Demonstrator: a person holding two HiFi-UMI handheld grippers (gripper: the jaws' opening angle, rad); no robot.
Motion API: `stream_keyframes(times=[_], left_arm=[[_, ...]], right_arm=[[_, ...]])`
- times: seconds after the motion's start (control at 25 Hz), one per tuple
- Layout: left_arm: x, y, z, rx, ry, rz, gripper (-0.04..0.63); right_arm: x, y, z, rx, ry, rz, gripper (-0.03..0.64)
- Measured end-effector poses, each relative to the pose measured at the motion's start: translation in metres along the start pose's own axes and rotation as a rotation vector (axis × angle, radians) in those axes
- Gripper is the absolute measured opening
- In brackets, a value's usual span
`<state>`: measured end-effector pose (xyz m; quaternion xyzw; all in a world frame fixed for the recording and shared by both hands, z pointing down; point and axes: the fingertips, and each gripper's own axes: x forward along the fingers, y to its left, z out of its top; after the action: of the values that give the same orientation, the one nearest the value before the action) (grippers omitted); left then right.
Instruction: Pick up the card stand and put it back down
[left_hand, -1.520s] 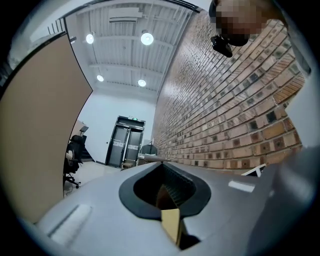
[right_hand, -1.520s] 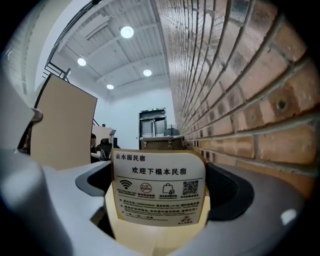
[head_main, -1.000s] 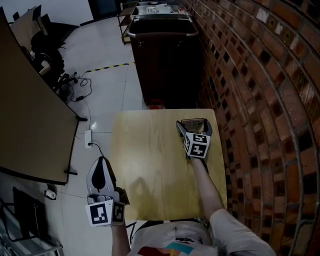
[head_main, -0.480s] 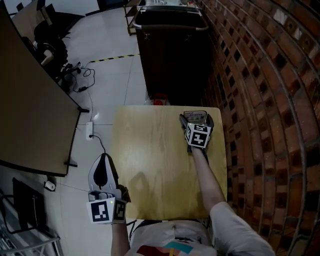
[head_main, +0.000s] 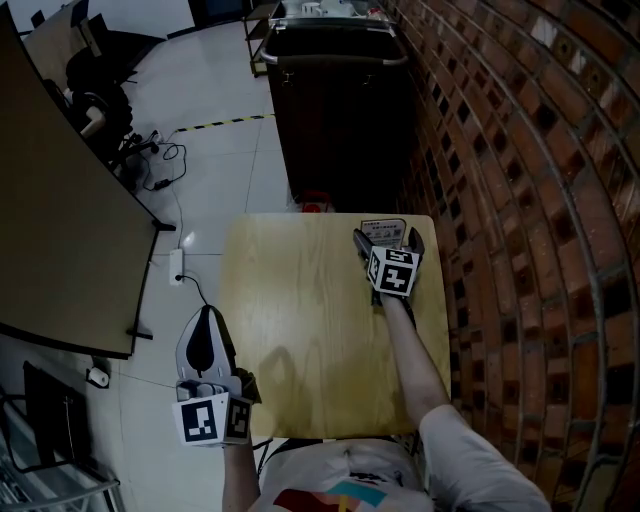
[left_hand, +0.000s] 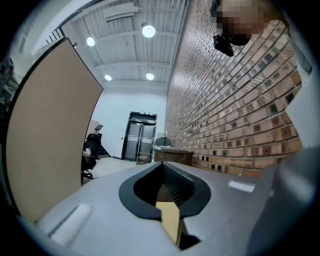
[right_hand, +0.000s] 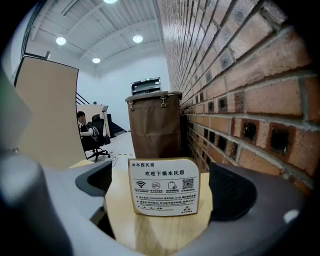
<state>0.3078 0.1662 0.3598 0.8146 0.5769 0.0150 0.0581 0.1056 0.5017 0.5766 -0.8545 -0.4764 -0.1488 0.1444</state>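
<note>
The card stand (right_hand: 164, 187), a white printed card in a pale wooden frame, stands upright on the wooden table (head_main: 300, 330) near its far right corner (head_main: 384, 229). My right gripper (head_main: 384, 240) is open, with one jaw on each side of the stand and a gap to both; its fingers (right_hand: 232, 190) do not touch the card. My left gripper (head_main: 206, 340) hangs off the table's left edge, low at the left, shut with nothing between its jaws (left_hand: 167, 187).
A brick wall (head_main: 520, 200) runs close along the table's right side. A dark brown bin (head_main: 335, 110) stands just beyond the table's far edge. A large tan board (head_main: 60, 230) leans at the left, with cables and office chairs on the floor behind it.
My right gripper has moved a little farther toward the table's far edge around the card stand, staying open. The left gripper has not moved.
</note>
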Motion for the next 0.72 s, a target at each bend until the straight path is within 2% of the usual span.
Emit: stream_keyframes(times=[0.12, 0.24, 0.36, 0.4, 0.6, 0.72], left_arm=[[-0.003, -0.005, 0.002, -0.008, -0.009, -0.016, 0.005], [-0.004, -0.012, 0.006, -0.013, -0.022, -0.039, 0.005], [-0.008, -0.019, 0.013, -0.015, -0.040, -0.062, 0.005], [-0.009, -0.020, 0.015, -0.016, -0.045, -0.069, 0.005], [-0.017, -0.034, 0.022, -0.022, -0.065, -0.117, 0.005], [-0.022, -0.044, 0.027, -0.019, -0.074, -0.148, 0.005]], right_arm=[[-0.010, 0.013, 0.004, 0.026, -0.013, 0.059, 0.562], [-0.034, 0.019, 0.028, 0.020, -0.100, 0.065, 0.368], [-0.073, 0.013, 0.067, 0.049, -0.257, 0.020, 0.162], [-0.088, 0.012, 0.081, 0.059, -0.310, 0.015, 0.116], [-0.190, 0.026, 0.144, 0.082, -0.558, 0.083, 0.002], [-0.255, 0.046, 0.157, 0.108, -0.642, 0.186, 0.002]])
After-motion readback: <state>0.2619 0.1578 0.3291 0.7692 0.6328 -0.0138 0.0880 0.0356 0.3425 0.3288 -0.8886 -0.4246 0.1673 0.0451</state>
